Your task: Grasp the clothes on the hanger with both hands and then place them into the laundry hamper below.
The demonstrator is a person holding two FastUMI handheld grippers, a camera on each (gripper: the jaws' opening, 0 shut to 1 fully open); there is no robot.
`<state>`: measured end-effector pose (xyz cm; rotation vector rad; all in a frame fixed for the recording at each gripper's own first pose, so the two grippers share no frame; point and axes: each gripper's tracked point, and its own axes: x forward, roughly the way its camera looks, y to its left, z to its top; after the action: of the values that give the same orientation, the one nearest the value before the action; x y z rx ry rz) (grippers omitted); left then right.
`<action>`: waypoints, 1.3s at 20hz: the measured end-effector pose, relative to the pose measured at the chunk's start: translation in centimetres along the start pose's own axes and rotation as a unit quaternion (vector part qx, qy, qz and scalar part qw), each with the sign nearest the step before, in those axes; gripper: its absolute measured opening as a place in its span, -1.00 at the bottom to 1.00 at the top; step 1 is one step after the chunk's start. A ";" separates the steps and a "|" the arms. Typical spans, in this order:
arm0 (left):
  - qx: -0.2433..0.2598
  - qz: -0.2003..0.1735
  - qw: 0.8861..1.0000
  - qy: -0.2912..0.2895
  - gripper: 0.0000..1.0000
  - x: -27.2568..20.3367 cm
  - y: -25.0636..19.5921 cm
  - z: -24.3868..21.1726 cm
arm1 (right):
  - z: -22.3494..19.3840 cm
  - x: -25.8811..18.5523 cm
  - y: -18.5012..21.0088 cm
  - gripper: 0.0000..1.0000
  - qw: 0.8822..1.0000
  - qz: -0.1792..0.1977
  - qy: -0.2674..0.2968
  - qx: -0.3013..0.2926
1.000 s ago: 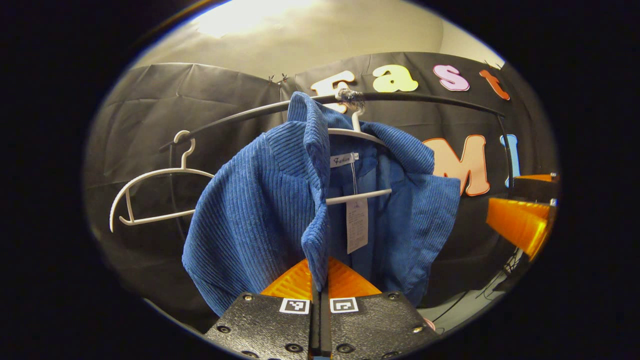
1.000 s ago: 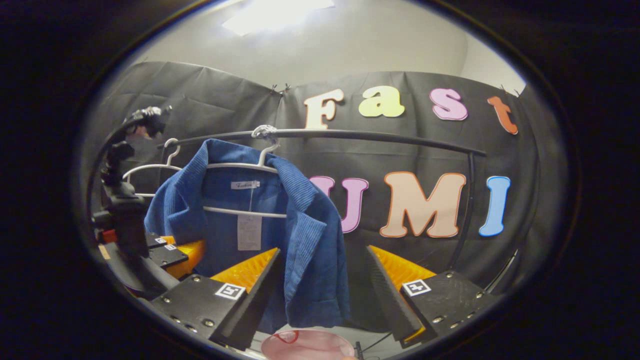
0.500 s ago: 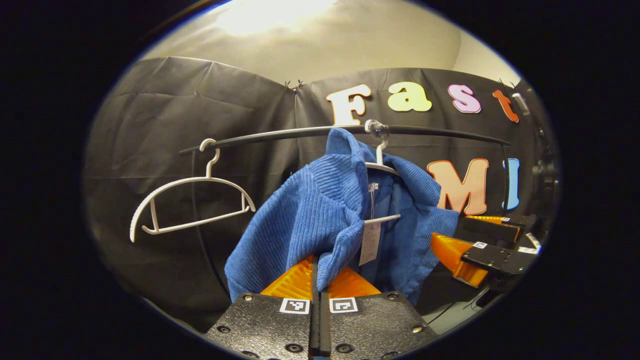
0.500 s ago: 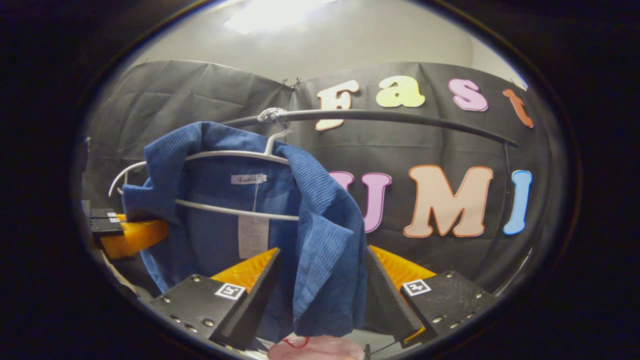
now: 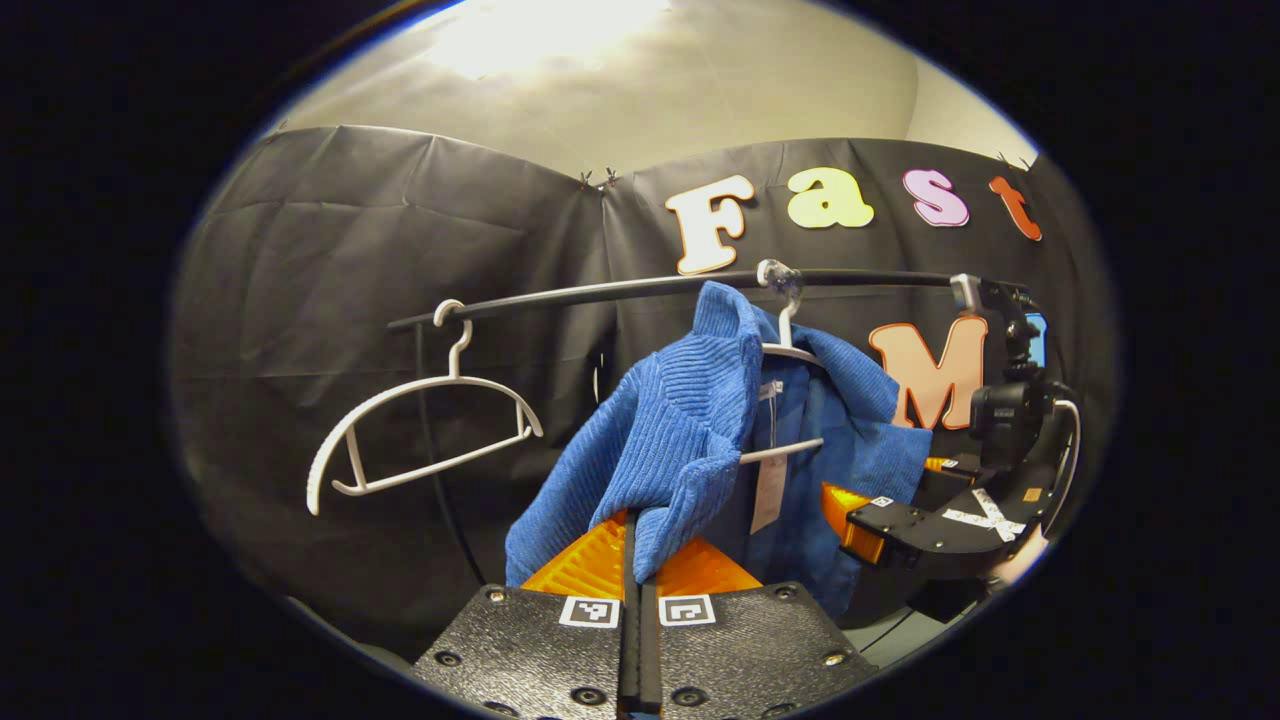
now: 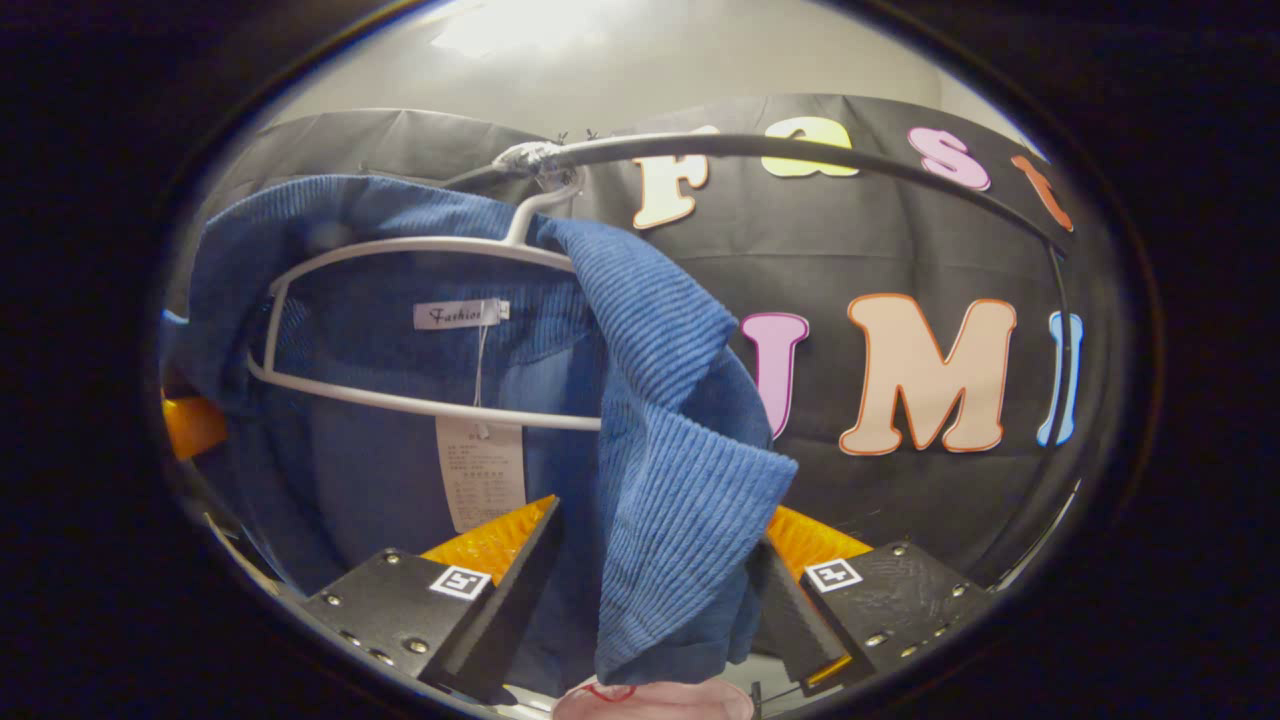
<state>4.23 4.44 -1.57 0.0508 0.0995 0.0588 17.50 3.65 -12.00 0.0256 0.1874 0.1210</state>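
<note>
A blue corduroy jacket [image 5: 680, 440] hangs on a white hanger [image 5: 790, 350] from the black rail [image 5: 600, 292]. In the left gripper view my left gripper [image 5: 640, 527] is shut on the jacket's front edge, and the cloth rises from between its fingers. In the right gripper view the jacket [image 6: 660, 470] on its hanger [image 6: 420, 245] looms close. My right gripper [image 6: 655, 515] stands open, and the jacket's other front panel hangs between its spread fingers. The left gripper view has the right gripper [image 5: 888, 487] beside the jacket's right side.
An empty white hanger [image 5: 430, 420] hangs on the rail left of the jacket. The rail's upright post [image 6: 1065, 330] stands at the right. A pink rounded object [image 6: 650, 702] sits at the bottom edge, below the jacket.
My left gripper has drawn back, pulling the jacket's front edge with it and bunching the cloth. My right gripper has moved in until the other front panel hangs between its open fingers.
</note>
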 end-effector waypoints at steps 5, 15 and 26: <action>-0.005 0.023 1.000 -0.013 -0.99 0.1 1.9 1.3 | -1.7 1.3 0.1 0.24 1.000 -0.006 0.030 -0.002; -0.007 0.050 0.998 -0.025 -0.99 0.3 4.6 2.6 | -0.5 0.5 -3.9 -0.89 0.997 -0.060 0.036 -0.027; -0.003 0.109 0.993 -0.054 -1.00 2.6 11.4 5.4 | 5.2 2.2 -9.8 -0.89 0.993 -0.111 -0.020 -0.036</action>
<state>6.72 15.73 4.19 0.0580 -0.0141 0.2743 21.77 -5.83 -7.62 -0.0650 0.1439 -0.0949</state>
